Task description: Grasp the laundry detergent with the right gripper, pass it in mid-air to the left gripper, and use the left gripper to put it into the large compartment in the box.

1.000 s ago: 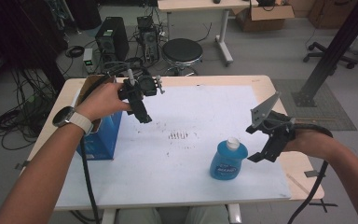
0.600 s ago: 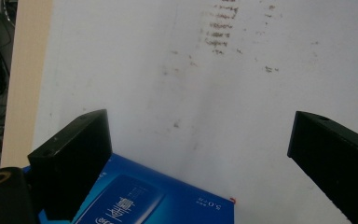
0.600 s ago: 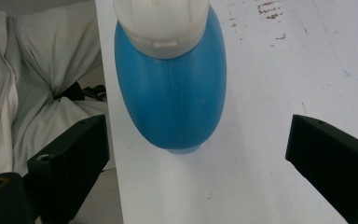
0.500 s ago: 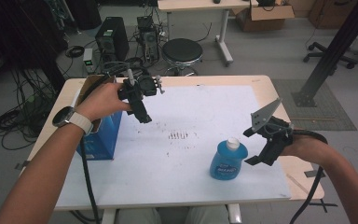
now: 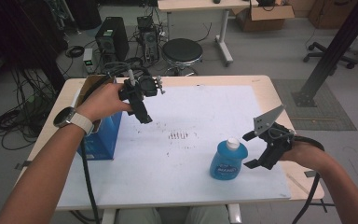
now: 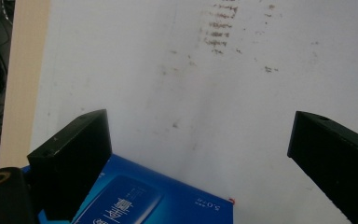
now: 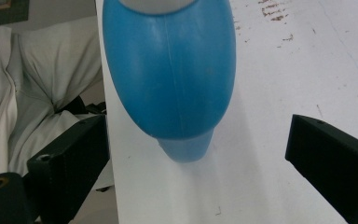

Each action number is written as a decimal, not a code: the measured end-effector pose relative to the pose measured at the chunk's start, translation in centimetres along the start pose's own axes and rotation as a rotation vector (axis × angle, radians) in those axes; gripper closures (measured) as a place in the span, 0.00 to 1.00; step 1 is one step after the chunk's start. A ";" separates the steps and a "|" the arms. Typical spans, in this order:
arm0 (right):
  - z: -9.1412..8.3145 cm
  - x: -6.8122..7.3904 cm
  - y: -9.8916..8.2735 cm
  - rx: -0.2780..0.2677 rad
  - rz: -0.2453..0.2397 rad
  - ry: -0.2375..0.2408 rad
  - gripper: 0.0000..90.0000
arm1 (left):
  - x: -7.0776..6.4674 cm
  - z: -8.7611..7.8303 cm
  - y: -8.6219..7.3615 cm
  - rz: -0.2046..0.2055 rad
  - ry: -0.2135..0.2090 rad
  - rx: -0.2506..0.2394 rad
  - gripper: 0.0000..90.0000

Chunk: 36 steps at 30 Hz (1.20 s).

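A blue bottle [image 5: 227, 159] with a white cap stands upright on the white table sheet [image 5: 186, 107], front right of centre. My right gripper [image 5: 251, 150] is open just to its right, jaws spread on either side of the bottle's width but apart from it; in the right gripper view the blue bottle [image 7: 170, 70] looms close between the jaws. My left gripper [image 5: 144, 116] hovers open above the sheet at the left, beside a blue box [image 5: 101, 135]. The left gripper view looks down on the blue box [image 6: 144, 198] and the stained sheet [image 6: 223, 70].
Dark smudges [image 5: 179, 136] mark the middle of the sheet. Behind the table stand a black stool [image 5: 182, 51], computer towers [image 5: 109, 42] and tangled cables on the floor. A black post [image 5: 328, 51] rises at the right. The person's lap shows below the table's front edge.
My right gripper has slid a little left, closer to the blue bottle. The left gripper has stayed in place.
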State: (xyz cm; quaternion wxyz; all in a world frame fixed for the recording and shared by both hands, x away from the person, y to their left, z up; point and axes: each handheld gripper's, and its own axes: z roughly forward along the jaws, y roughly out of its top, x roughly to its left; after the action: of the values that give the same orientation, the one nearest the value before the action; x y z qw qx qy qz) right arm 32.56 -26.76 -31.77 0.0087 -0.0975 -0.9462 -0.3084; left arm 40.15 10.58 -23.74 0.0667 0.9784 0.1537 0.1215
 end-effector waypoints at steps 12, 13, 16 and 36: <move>1.1 -0.4 -1.3 -0.069 0.015 0.016 0.07 | 0.0 0.5 0.0 0.000 -0.005 0.002 0.07; 1.1 -0.4 -1.3 -0.069 0.015 0.016 0.07 | 0.0 0.5 0.0 0.000 -0.005 0.002 0.08; 1.4 -0.4 -1.6 -0.086 0.018 0.022 0.07 | 0.0 0.5 0.1 -0.001 -0.005 0.004 0.08; 2.8 -0.4 -3.5 -0.223 0.047 0.029 0.07 | -0.1 0.7 0.3 0.001 -0.008 0.012 0.07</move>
State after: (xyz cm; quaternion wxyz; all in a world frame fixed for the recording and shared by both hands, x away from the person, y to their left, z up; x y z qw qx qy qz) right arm 32.38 -27.94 -36.12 0.0188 -0.1155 -0.9032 -0.4129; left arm 40.34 10.22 -24.38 0.0616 0.9793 0.1536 0.1167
